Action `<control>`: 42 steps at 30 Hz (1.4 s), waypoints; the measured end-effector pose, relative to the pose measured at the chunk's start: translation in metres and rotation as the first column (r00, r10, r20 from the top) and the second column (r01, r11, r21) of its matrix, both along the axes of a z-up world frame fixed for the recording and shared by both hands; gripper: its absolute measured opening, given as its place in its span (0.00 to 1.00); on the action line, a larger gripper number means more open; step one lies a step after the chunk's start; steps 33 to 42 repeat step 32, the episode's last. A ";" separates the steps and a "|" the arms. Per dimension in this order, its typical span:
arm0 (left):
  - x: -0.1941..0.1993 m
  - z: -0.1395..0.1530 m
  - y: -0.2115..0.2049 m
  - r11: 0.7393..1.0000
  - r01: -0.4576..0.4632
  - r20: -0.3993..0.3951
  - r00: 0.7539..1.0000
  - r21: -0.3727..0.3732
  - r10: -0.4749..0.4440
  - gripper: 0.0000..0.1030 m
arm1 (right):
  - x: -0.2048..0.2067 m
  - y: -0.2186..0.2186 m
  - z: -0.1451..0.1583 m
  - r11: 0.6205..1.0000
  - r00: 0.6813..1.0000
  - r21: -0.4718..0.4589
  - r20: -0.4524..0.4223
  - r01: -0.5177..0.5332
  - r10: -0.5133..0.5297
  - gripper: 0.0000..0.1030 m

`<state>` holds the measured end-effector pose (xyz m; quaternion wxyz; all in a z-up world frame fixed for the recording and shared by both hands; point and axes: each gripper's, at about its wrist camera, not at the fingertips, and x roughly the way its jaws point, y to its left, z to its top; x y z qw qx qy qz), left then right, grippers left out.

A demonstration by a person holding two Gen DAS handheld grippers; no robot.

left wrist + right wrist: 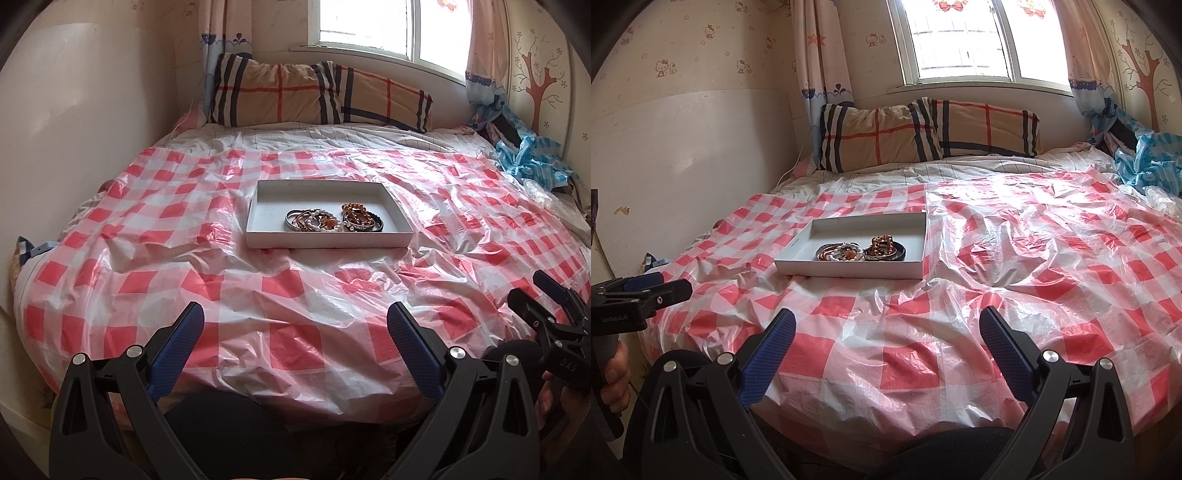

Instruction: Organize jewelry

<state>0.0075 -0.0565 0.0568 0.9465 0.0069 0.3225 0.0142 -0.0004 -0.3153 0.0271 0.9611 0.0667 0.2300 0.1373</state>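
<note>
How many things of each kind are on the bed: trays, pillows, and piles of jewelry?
White tray: 1
Plaid pillows: 2
Pile of jewelry, all in the tray (single pieces too tangled to count): 1
Total: 4

Bare checkered sheet (280,295) is seen toward twelve o'clock up to the white tray (258,236); pillows (317,96) stand behind it, crumpled blue plastic (532,158) at two o'clock.

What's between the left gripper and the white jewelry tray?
Only wrinkled red-and-white checkered plastic sheet lies between the left gripper and the shallow white rectangular tray of bracelets; nothing else sits there. The left wrist view shows it plainly.
</note>
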 end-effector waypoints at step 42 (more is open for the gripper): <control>0.023 -0.041 0.008 0.996 0.016 0.009 1.000 0.090 -0.017 0.93 | -0.001 0.001 -0.004 1.000 1.000 -0.002 -0.009 -0.003 0.003 0.93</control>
